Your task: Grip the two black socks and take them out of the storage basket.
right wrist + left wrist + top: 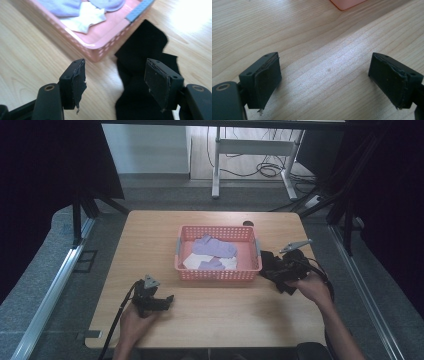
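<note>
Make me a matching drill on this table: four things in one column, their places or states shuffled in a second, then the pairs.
1. black cloth
2. purple socks
3. left gripper
4. basket

A. inside the basket
B. open over bare wood
C. pink, mid-table
D. on the table beside the basket

Pairs: 1-D, 2-A, 3-B, 4-C

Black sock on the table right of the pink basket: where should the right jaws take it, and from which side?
Grip the flat black fabric sock from straight above, at its rumpled middle, where folds give the jaws something to pinch. It lies limp on the wooden table, close by the pink plastic basket, so stay clear of that wall. The right gripper stands open.
</note>
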### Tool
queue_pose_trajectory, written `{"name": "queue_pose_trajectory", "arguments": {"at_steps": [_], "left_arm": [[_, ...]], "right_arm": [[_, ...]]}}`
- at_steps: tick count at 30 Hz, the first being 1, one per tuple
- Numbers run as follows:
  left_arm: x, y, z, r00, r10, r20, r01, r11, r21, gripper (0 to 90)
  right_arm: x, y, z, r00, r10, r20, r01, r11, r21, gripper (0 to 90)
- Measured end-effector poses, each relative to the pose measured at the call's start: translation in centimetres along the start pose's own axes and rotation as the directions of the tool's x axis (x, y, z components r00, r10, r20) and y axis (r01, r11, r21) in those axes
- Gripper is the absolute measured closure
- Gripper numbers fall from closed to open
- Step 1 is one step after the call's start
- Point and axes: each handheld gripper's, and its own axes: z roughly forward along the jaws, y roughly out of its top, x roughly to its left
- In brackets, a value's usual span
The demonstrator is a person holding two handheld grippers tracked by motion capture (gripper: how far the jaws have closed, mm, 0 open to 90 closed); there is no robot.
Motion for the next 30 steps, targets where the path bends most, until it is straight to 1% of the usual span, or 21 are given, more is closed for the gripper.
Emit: {"name": "queue_pose_trajectory", "arguments": {"at_steps": [4, 14, 15, 16, 23, 25, 26, 30], "left_arm": [[0.0, 0.0, 0.0, 1.0, 0.005, 0.0, -0.005, 1.0, 0.005, 10.6], [0.0, 0.0, 0.0, 1.0, 0.005, 0.0, -0.005, 1.0, 0.005, 10.6], [0.0, 0.0, 0.0, 1.0, 0.005, 0.0, -0.005, 1.0, 0.005, 10.6], [0.0, 0.0, 0.0, 1.0, 0.005, 0.0, -0.005, 1.0, 0.004, 10.6], [0.0, 0.0, 0.0, 1.0, 0.002, 0.0, -0.002, 1.0, 0.001, 10.6], [0.0, 0.0, 0.0, 1.0, 0.0, 0.0, 0.0, 1.0, 0.0, 10.6], [0.0, 0.0, 0.0, 1.0, 0.0, 0.0, 0.0, 1.0, 0.0, 10.6], [0.0, 0.0, 0.0, 1.0, -0.001, 0.0, 0.001, 1.0, -0.001, 10.6]], "right_arm": [[1.1, -0.1, 0.4, 0.9997, -0.023, -0.011, 0.023, 1.0, 0.006, 32.9], [3.8, -0.9, 1.8, 0.9961, -0.055, -0.069, 0.056, 0.998, 0.006, 32.4], [4.4, -1.1, 2.2, 0.9952, -0.066, -0.072, 0.067, 0.998, 0.012, 32.0], [4.4, -1.1, 2.2, 0.9952, -0.066, -0.072, 0.067, 0.998, 0.012, 32.0], [6.3, -2.0, 3.9, 0.991, -0.092, -0.098, 0.095, 0.995, 0.026, 31.6], [7.0, -2.4, 4.8, 0.9875, -0.106, -0.116, 0.11, 0.994, 0.028, 31.4], [7.0, -2.4, 4.8, 0.9875, -0.106, -0.116, 0.11, 0.994, 0.028, 31.4], [7.5, -2.9, 5.9, 0.9851, -0.107, -0.135, 0.111, 0.994, 0.023, 31.1]]}}
